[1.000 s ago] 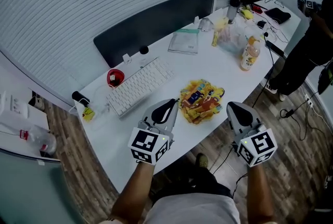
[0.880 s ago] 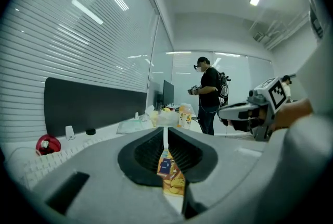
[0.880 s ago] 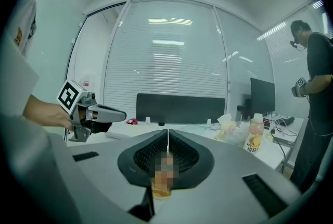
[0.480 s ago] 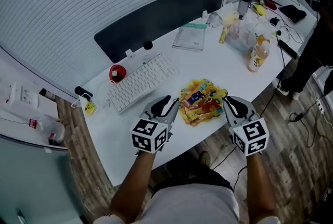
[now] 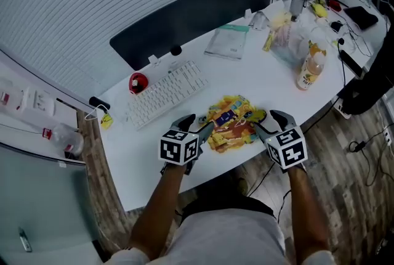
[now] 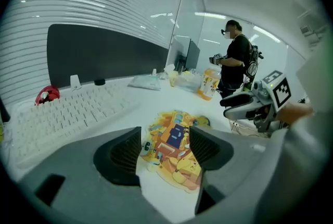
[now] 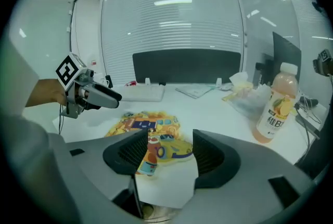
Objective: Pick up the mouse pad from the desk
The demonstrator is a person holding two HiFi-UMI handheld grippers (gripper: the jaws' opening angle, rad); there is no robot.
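My left gripper (image 5: pixel 198 125) came in over last second, now at left edge of mouse pad (image 5: pixel 232 121). Jaws wide apart, empty; pad corner between them, probably not touching. Pad flat on desk (image 5: pixel 258 82), near keyboard (image 5: pixel 165 93). My right gripper (image 5: pixel 266 123) also moved in, at right edge, jaws apart, empty. Approach looks done; grasp next.
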